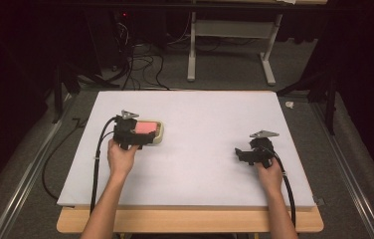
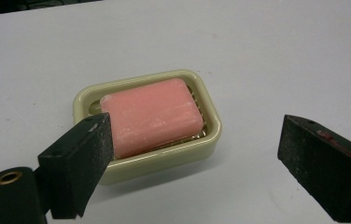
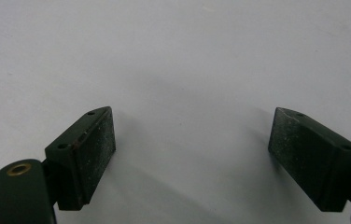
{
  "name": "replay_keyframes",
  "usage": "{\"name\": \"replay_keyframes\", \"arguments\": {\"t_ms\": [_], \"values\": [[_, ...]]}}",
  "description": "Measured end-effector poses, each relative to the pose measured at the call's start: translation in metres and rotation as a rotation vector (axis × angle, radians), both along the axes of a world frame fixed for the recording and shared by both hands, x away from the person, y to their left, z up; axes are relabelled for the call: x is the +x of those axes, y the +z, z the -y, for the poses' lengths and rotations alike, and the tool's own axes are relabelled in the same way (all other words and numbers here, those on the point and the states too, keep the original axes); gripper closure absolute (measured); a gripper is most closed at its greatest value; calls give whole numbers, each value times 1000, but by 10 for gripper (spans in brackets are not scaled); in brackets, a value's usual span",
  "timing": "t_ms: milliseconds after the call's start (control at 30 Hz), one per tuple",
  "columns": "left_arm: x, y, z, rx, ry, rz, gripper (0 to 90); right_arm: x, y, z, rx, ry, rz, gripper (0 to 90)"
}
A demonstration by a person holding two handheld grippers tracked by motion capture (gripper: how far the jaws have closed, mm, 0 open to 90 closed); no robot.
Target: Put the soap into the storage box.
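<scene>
Left gripper (image 2: 194, 140): jaws apart, holding nothing, poised just short of the cream plastic soap dish (image 2: 211, 140) on the white table (image 1: 200, 119). Pink rectangular soap bar (image 2: 152, 114) lay in it, long axis slanting across the jaws. Open tabletop all round. Right gripper (image 3: 192, 144): open, empty, well apart.

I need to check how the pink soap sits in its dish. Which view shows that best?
The left gripper view: the soap lies flat on the slatted insert of the cream dish, seen close. The high view shows it small, partly behind the left gripper.
</scene>
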State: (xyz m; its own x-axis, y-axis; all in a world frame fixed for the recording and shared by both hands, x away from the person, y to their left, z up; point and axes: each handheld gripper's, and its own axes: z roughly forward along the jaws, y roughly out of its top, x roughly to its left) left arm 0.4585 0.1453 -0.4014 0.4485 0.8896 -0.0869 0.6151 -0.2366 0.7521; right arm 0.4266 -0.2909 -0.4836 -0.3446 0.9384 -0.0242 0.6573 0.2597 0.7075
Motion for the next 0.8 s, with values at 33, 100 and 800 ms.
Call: {"name": "replay_keyframes", "arguments": {"t_ms": [33,100,800], "values": [[-1,1,-1,1,-1,1,113,0,0,0,0,0,0,155],[-4,2,-2,-7,2,9,113,0,0,0,1,0,0,155],[-31,3,-16,-48,-4,40,117,0,0,0,0,0,-1,154]]}}
